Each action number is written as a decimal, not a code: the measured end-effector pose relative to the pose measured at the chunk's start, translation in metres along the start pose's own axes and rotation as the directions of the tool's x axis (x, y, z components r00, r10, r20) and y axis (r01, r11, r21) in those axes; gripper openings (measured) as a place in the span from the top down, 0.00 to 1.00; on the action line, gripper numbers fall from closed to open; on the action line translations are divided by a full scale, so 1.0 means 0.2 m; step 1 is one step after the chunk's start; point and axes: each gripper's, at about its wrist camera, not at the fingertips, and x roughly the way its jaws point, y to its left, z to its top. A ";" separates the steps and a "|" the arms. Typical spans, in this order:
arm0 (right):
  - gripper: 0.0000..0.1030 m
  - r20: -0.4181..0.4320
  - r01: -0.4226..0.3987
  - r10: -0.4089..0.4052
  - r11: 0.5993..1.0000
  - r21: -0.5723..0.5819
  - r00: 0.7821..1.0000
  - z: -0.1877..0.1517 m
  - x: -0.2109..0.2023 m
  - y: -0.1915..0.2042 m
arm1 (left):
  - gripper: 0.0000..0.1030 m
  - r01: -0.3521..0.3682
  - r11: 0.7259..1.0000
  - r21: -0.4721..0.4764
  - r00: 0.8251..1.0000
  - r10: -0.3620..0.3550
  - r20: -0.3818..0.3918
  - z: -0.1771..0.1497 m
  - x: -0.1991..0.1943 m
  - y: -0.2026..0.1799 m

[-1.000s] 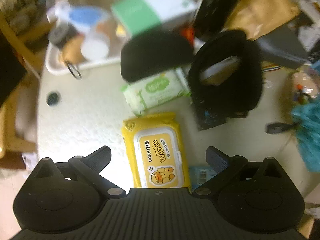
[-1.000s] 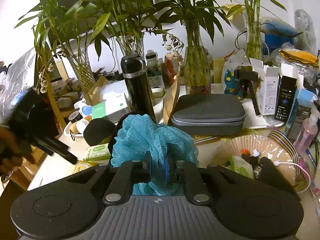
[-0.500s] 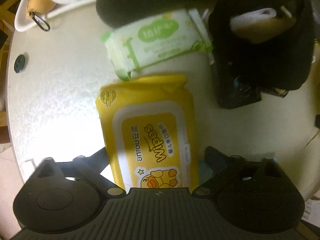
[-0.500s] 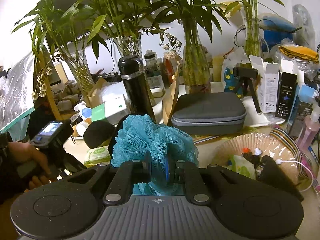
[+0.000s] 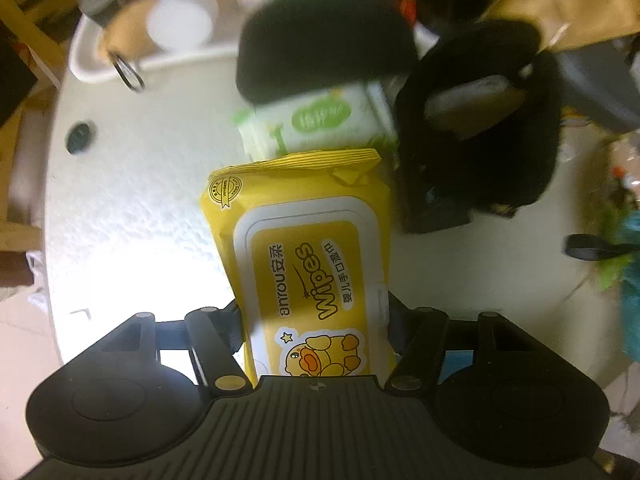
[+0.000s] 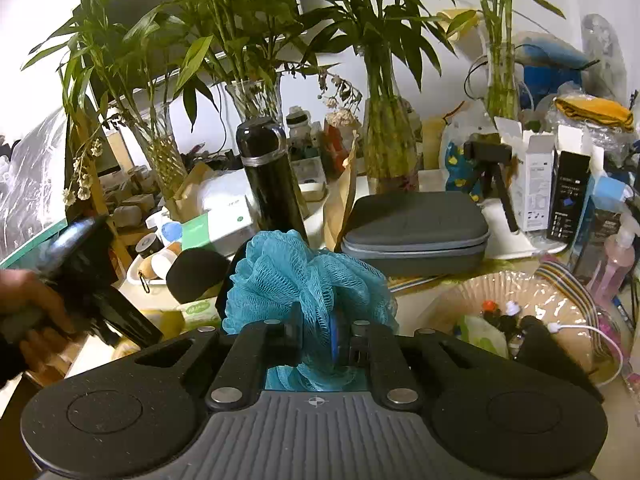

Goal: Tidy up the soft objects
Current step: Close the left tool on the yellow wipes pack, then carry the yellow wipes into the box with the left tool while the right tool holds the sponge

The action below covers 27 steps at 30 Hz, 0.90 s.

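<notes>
1. The left gripper (image 5: 316, 316) has its fingers closed against both long sides of the yellow wipes pack (image 5: 304, 256), near its lidded end, above the white table (image 5: 132, 208) and near its edge.
2. To do this well, the squeeze should stay gentle and the lift level, since the soft pack probably sags.
3. The right gripper (image 6: 318, 340) is clamped on the teal mesh pouf (image 6: 304, 280).
4. The lid reads "anrou", "Wipes", with Chinese characters and a duck cartoon.
5. Farther off, the green wipes pack (image 5: 316, 124) lies beside the black pouch (image 5: 480, 128); its label is blurred.
</notes>
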 end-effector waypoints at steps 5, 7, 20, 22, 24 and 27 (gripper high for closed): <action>0.86 0.023 -0.003 0.004 1.000 -0.013 1.000 0.01 -0.02 0.02 | 0.39 0.020 0.999 0.034 0.986 -0.025 0.165 -0.10 -0.30 0.00; 0.86 0.025 -0.003 0.004 1.000 -0.020 1.000 0.02 -0.02 0.03 | 0.39 0.025 0.998 0.054 0.973 -0.037 0.230 -0.16 -0.38 -0.01; 0.86 0.061 -0.025 0.032 0.994 -0.111 0.998 0.09 -0.19 0.17 | 0.39 0.054 0.978 0.200 0.856 -0.149 0.494 -0.56 -0.67 -0.03; 0.86 0.075 -0.039 0.049 0.992 -0.120 0.996 0.10 -0.25 0.21 | 0.39 0.044 0.969 0.241 0.840 -0.166 0.516 -0.62 -0.70 -0.07; 0.86 0.085 -0.054 0.065 0.990 -0.127 0.994 0.11 -0.32 0.23 | 0.39 0.036 0.954 0.299 0.832 -0.194 0.519 -0.68 -0.72 -0.10; 0.86 0.093 -0.056 0.069 0.989 -0.137 0.993 0.11 -0.40 0.26 | 0.39 0.044 0.928 0.370 0.828 -0.241 0.507 -0.76 -0.71 -0.12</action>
